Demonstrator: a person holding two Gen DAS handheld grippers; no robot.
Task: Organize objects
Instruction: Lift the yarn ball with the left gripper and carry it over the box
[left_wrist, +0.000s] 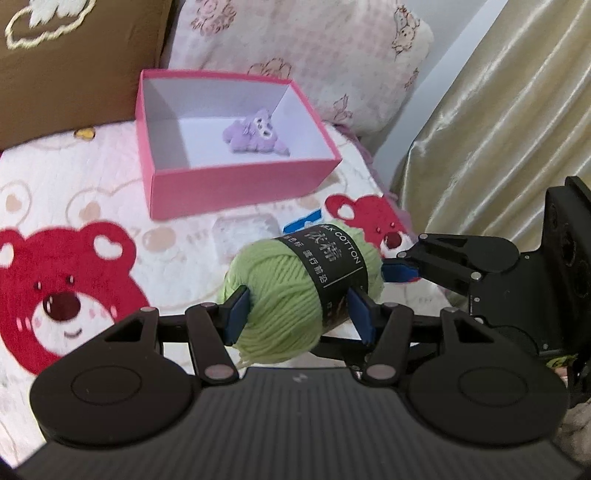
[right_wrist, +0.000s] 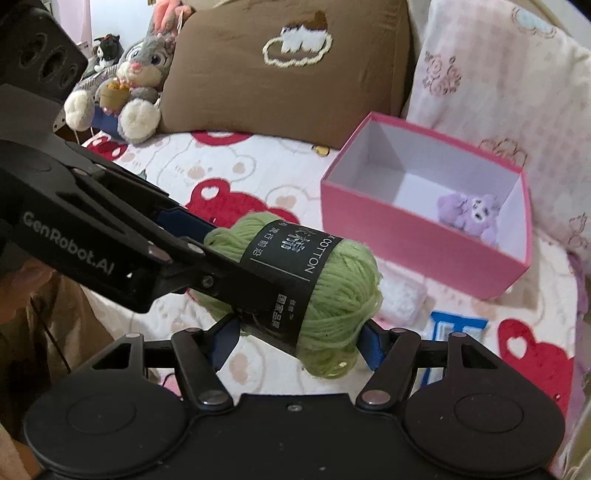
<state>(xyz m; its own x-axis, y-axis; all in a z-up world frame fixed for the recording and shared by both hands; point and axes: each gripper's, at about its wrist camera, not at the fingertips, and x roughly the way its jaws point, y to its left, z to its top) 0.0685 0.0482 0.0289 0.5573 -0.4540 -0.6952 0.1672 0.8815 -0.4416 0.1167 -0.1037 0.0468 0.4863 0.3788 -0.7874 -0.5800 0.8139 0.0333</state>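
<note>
One pink box (left_wrist: 236, 184) sits open on the bear-print blanket (left_wrist: 74, 206), up against the pillows, and one small purple plush toy (left_wrist: 255, 133) lies on its white floor; nothing else is in it.

My left gripper (left_wrist: 297, 314) is clenched partway on the single skein of green yarn (left_wrist: 295, 288), one blue pad pressing the bare wool end and the other pressing the black paper band. My right gripper (right_wrist: 295, 341) grasps the same skein from the other side, its jaws a little wider, blue pads against the wool at each flank. The yarn hangs between the two of them, clear of the blanket, on the near side of the box and apart from it.

Counted: one box, one purple toy, one skein, two pillows behind, one grey rabbit plush (right_wrist: 138, 79) far left, and one blue-and-white packet (right_wrist: 456, 328) on the blanket under the yarn
</note>
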